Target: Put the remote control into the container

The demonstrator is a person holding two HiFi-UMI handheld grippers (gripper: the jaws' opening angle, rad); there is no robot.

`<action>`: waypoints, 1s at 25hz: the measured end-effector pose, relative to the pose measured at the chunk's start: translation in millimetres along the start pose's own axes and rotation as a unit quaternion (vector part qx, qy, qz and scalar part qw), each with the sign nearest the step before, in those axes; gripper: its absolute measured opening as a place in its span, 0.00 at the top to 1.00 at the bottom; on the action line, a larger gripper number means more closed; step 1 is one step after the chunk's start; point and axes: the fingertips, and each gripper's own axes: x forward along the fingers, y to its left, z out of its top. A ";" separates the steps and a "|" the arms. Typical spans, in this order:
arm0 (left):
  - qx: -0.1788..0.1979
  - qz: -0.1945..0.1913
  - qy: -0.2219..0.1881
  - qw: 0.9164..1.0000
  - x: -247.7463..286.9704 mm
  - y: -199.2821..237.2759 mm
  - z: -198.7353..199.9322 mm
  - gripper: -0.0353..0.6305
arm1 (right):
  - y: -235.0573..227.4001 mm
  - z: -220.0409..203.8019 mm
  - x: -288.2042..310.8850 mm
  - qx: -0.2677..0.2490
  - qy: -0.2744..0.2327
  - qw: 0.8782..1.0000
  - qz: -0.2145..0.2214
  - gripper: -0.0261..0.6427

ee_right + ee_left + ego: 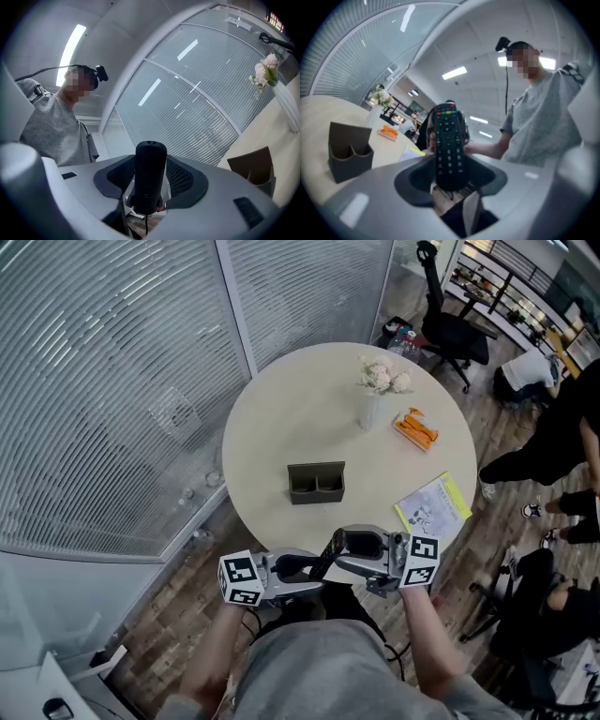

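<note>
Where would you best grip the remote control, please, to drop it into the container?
At one end, coming in along its length, claw closing across the two long edges: the remote control is a slim bar, so the other end stays free to enter the container. The left claw holds it so.

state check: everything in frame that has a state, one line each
remote control: off the table, spanning between both grippers.
left gripper: shut on one end of the remote control.
right gripper: jaws either side of the other end; contact unclear.
container: upright on the table, both compartments look empty.
vase: upright, flowers in it.
booklet: lying flat at the table's edge.
</note>
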 end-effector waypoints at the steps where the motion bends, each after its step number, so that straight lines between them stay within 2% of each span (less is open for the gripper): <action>1: -0.001 -0.003 0.003 1.000 -1.5 -0.7 -0.8 0.64 | 0.9 -0.7 1.6 0.000 -0.002 1.000 -0.001 0.64; 15: 0.006 -0.030 0.017 0.999 -16.5 -12.1 -7.4 0.64 | 15.6 -11.6 18.9 -0.002 -0.004 1.000 -0.006 0.64; 25: 0.018 -0.023 0.029 0.999 -14.2 -10.2 -5.9 0.64 | 14.8 -10.2 20.0 -0.004 0.008 1.000 -0.006 0.65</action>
